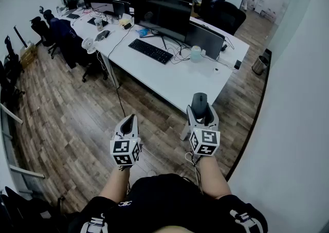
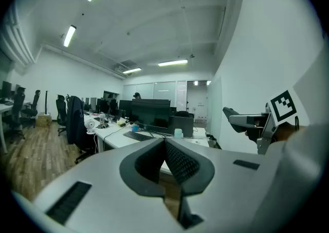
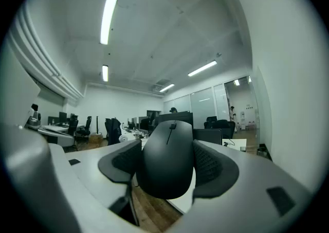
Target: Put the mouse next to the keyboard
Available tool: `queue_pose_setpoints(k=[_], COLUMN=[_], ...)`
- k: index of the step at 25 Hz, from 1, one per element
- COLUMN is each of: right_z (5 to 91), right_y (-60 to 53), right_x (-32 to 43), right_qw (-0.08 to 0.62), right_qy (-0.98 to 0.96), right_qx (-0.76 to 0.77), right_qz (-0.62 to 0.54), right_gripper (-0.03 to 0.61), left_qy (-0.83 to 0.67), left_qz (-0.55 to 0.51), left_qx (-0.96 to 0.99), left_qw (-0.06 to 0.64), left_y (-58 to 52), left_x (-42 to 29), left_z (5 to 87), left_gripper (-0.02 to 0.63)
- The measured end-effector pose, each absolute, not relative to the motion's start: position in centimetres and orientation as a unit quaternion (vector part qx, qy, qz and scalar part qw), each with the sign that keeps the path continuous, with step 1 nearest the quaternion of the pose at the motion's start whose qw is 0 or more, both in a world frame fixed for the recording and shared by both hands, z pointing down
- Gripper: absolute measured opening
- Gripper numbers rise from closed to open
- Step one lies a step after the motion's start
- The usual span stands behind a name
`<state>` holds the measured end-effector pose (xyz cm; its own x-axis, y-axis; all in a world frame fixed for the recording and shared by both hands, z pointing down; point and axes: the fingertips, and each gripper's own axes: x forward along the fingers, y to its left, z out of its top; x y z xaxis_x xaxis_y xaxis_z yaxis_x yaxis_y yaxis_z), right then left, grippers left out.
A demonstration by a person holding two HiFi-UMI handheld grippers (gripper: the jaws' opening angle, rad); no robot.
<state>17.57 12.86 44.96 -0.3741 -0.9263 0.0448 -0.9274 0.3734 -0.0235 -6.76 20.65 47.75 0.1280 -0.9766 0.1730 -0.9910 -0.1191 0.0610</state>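
The right gripper is clamped on a black mouse: both pads press its sides, and its scroll-wheel end points toward the desk. The mouse is held in the air at the desk's near end, not resting on it. The left gripper is empty, with its jaws together, and is held over the wooden floor in front of the desk. The keyboard lies on the desk in front of the monitor, well apart from the mouse. A pale cup stands on the desk nearby.
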Motion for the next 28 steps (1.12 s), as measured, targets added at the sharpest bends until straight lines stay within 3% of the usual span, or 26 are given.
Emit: queue_pose_setpoints(k=[14, 28], right_z=[45.3, 46.2], right_y=[15.1, 12.0], right_x=[17.9, 11.6], right_qw=[0.001, 0.004], right_qy=[-0.83, -0.816], right_qx=[0.557, 0.577], right_qz=[0.037, 0.036], right_gripper=[0.325, 0.325], left_qy=[-0.649, -0.633], left_qz=[0.044, 0.031], left_qx=[0.756, 0.769], left_qw=[0.075, 0.084], left_y=[22.6, 18.8], left_x=[-5.3, -12.1], left_z=[47.7, 49.7], left_gripper=[0.012, 0.012])
